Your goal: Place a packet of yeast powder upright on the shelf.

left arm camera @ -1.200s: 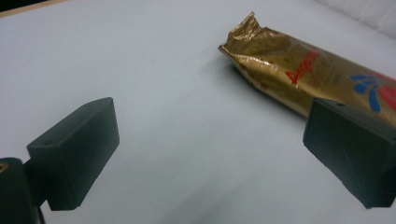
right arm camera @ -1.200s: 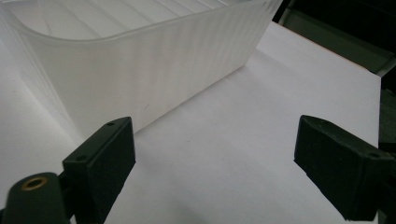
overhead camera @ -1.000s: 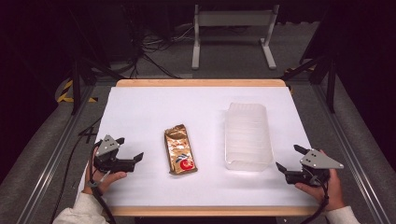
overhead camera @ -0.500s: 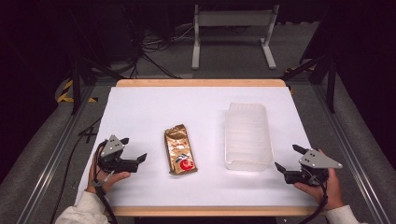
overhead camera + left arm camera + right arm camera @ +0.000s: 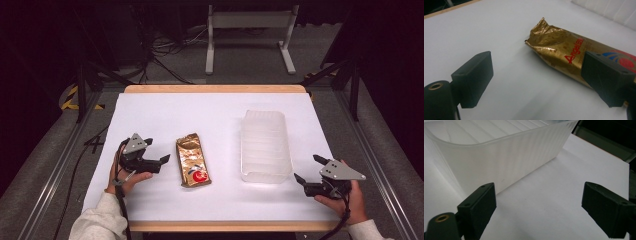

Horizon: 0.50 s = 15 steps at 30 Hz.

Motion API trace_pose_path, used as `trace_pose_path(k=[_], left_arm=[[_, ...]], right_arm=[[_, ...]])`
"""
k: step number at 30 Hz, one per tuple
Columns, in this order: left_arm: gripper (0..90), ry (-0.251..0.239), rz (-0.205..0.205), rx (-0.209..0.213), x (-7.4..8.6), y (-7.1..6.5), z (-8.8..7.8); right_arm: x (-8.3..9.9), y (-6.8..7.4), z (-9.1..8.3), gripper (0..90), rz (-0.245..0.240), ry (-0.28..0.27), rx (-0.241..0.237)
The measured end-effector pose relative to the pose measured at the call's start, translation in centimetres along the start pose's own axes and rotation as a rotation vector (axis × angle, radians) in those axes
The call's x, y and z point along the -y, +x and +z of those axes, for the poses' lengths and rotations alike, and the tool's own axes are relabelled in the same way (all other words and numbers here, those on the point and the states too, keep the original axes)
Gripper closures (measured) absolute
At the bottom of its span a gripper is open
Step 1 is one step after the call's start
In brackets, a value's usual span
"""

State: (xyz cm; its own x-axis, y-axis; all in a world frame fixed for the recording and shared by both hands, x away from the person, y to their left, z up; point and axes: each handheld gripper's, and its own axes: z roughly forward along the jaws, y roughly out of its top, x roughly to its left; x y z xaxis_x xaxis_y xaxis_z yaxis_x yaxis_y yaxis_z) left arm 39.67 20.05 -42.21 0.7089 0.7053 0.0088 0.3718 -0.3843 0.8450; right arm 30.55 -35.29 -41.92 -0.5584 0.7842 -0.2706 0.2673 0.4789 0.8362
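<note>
A gold foil packet with a red logo lies flat on the white table, left of centre. My left gripper is open just to its left and points at it, close but not touching. In the left gripper view the packet lies ahead, its crinkled end towards the middle, partly behind the right jaw of the wide-open left gripper. A clear ribbed plastic container stands right of centre. My right gripper is open near its front right corner. The right gripper view has the container wall just beyond the left jaw of the right gripper.
The white table top has a wooden rim at the far edge. Beyond it stand a grey metal frame and loose cables on the floor. Dark rails run along both sides of the table.
My left gripper has moved right and slightly forward, closer to the gold packet. The right gripper has shifted a little left towards the container.
</note>
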Motion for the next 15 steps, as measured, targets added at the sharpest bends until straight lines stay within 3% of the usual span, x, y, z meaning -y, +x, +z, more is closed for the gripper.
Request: trace_pose_path(k=[4,7,9,13,15], left_arm=[[13.0,0.016,-0.001,0.024,-1.0,-0.1,1.6],[13.4,0.022,-0.024,0.038,-1.7,-0.2,3.0],[14.7,0.029,-0.014,0.025,-2.2,-0.3,3.8],[14.8,0.057,-0.044,0.037,-2.9,-0.1,5.4],[15.6,0.069,-0.059,0.022,-3.1,-0.1,6.1]], right_arm=[[0.0,0.0,-0.1,13.0,0.003,-0.002,0.003],[0.0,-0.1,-0.1,13.0,0.003,-0.002,0.003],[0.1,0.0,-0.1,13.0,0.004,0.001,0.002],[0.1,-0.1,-0.2,13.0,0.007,-0.002,0.004],[0.2,-0.1,-0.2,13.0,0.008,0.0,0.006]])
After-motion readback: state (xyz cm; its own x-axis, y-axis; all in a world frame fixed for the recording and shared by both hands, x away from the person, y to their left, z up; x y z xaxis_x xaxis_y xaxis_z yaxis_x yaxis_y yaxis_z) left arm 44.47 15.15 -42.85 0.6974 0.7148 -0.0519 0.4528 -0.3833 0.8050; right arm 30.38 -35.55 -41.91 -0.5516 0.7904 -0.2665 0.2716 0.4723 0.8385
